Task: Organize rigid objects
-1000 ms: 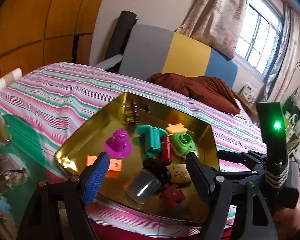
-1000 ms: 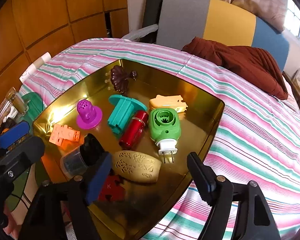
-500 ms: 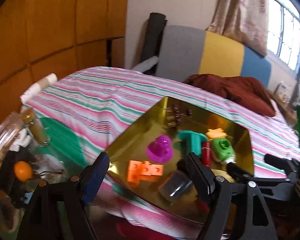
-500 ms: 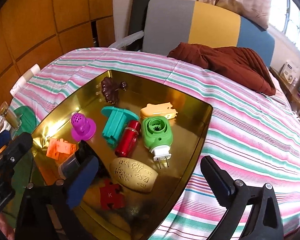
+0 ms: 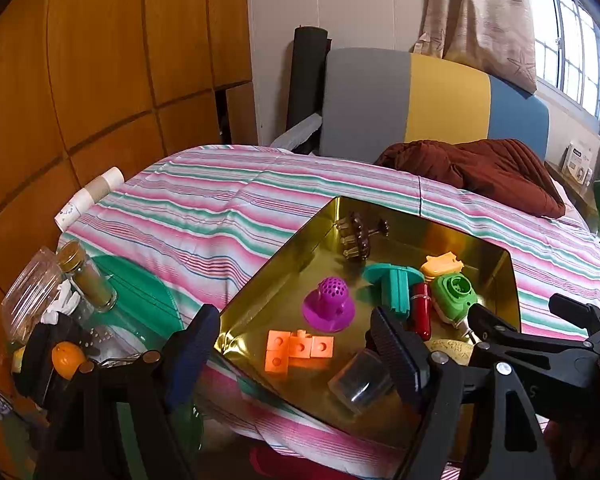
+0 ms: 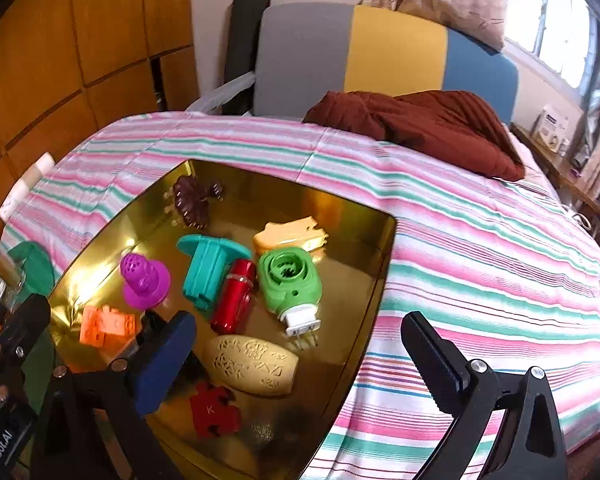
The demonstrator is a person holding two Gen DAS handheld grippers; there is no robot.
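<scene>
A gold tray [image 6: 348, 276] [image 5: 284, 280] lies on the striped bed. In it are a purple perforated cap [image 6: 142, 280] [image 5: 331, 300], orange blocks [image 6: 106, 324] [image 5: 296, 350], a teal flanged piece [image 6: 208, 268], a red cylinder [image 6: 236, 296], a green plug-in device [image 6: 290, 280], a yellow clip [image 6: 288, 236], a brown hair claw [image 6: 192, 200], a beige embossed oval [image 6: 252, 364], a red puzzle piece [image 6: 214, 410] and a clear cup [image 5: 360, 384]. My left gripper [image 5: 294, 356] hovers open over the tray's near left corner. My right gripper [image 6: 300, 360] stands wide open above the tray's near edge, holding nothing.
A maroon blanket [image 6: 420, 128] lies against the grey, yellow and blue headboard [image 6: 380, 48]. Left of the bed stand jars [image 5: 88, 280], a green plate [image 5: 140, 296] and an orange ball [image 5: 66, 360]. Wooden cupboards [image 5: 100, 60] line the left wall.
The right gripper's jaws have spread wider. The left wrist view has swung left, so the tray now sits to the right and the bedside jars show.
</scene>
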